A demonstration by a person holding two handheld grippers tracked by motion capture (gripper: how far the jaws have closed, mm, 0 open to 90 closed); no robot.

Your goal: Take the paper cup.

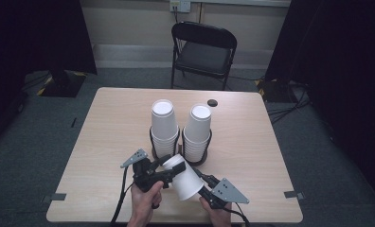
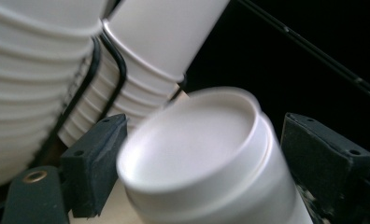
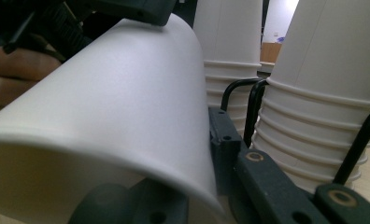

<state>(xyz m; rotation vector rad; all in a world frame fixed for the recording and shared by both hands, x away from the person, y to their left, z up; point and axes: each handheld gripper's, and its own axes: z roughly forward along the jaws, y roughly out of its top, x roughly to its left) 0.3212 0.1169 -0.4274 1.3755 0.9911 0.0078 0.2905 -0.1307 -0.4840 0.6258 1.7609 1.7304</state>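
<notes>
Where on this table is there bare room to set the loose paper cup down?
Bare tabletop runs left of the two cup stacks to the left edge, and likewise right of them. It is crowded at front centre, where both grippers meet around the loose cup.

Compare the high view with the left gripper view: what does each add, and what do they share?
The high view adds the table, the folding chair and the right gripper clamped on the rim of the loose cup. The left gripper view adds a close look at that cup's recessed base between its own pads, with a gap at one side. Shared: the loose cup and the two cup stacks.
</notes>
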